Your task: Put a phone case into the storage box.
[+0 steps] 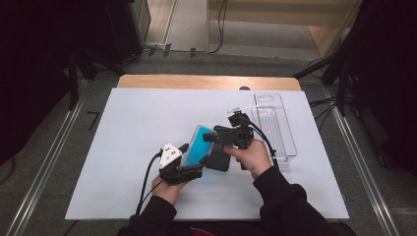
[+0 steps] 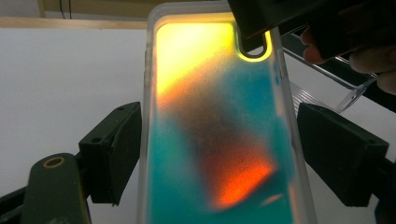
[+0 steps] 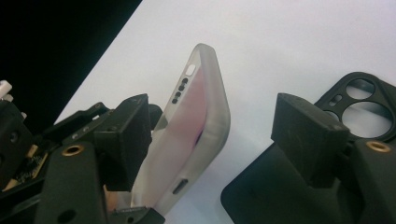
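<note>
I count two phone cases: left gripper fingers clamp the teal case; right gripper fingers gape around its top edge; black case on tabletop at 3 o'clock.

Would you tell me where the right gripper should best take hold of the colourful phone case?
Probably the free top end of the phone case, from the right gripper side, jaws across its thin rounded edges. The left gripper straddles its lower end, holding it tilted up.

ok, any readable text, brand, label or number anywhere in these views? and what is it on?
None readable.
Colourful phone case: gradient of yellow, orange and teal, no print.
Black phone case: plain, camera cutouts, no logo visible.
Clear plastic tray: no label visible.
White plate on the left gripper: dark dots, no letters.
Right gripper: no markings visible.
</note>
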`<control>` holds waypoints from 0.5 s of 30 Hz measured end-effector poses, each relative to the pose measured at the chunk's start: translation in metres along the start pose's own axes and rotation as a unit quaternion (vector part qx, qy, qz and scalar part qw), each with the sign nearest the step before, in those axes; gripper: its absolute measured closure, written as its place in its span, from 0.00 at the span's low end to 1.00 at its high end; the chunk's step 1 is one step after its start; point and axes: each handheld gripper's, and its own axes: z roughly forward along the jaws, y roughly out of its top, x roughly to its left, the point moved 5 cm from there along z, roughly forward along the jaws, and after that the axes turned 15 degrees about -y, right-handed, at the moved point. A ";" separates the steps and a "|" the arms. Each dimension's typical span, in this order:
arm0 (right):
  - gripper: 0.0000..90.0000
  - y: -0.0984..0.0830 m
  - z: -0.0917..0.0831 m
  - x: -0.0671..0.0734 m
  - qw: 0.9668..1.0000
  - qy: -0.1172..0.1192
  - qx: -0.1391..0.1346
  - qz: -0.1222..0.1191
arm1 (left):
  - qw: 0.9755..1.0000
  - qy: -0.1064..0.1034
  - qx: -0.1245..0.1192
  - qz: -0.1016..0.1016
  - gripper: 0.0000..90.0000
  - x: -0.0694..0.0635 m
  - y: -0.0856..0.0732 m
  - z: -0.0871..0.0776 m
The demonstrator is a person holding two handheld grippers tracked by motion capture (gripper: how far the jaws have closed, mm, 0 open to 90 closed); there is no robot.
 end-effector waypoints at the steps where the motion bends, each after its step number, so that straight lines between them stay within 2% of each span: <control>1: 0.35 0.001 0.001 0.000 1.000 0.002 0.002 0.008 | 1.000 0.001 0.000 0.001 0.19 0.000 0.000 0.000; 6: 0.42 0.002 0.003 0.000 0.999 0.012 0.014 0.031 | 1.000 0.004 -0.008 -0.002 0.19 -0.001 0.000 0.001; 9: 0.51 0.002 0.003 0.000 0.999 0.015 0.022 0.044 | 1.000 0.006 -0.008 -0.005 0.19 -0.001 0.001 0.000; 10: 0.55 0.002 0.003 0.000 0.999 0.015 0.023 0.047 | 1.000 0.006 -0.008 -0.006 0.19 -0.001 0.000 0.001; 11: 0.64 0.002 0.002 0.000 0.998 0.015 0.031 0.056 | 1.000 0.008 -0.006 -0.006 0.19 -0.001 0.000 0.001; 12: 0.64 0.002 0.002 0.000 0.998 0.015 0.031 0.056 | 1.000 0.007 -0.005 -0.006 0.19 -0.001 0.000 0.001; 13: 0.74 0.002 0.002 -0.002 0.997 0.021 0.037 0.061 | 1.000 0.008 -0.003 -0.005 0.19 -0.002 0.000 0.001; 14: 0.80 0.002 0.002 -0.002 0.997 0.025 0.037 0.064 | 1.000 0.008 -0.003 -0.005 0.19 -0.002 0.000 0.001; 15: 0.82 0.002 0.001 -0.003 0.997 0.030 0.040 0.066 | 1.000 0.006 -0.004 -0.006 0.19 -0.003 0.000 0.002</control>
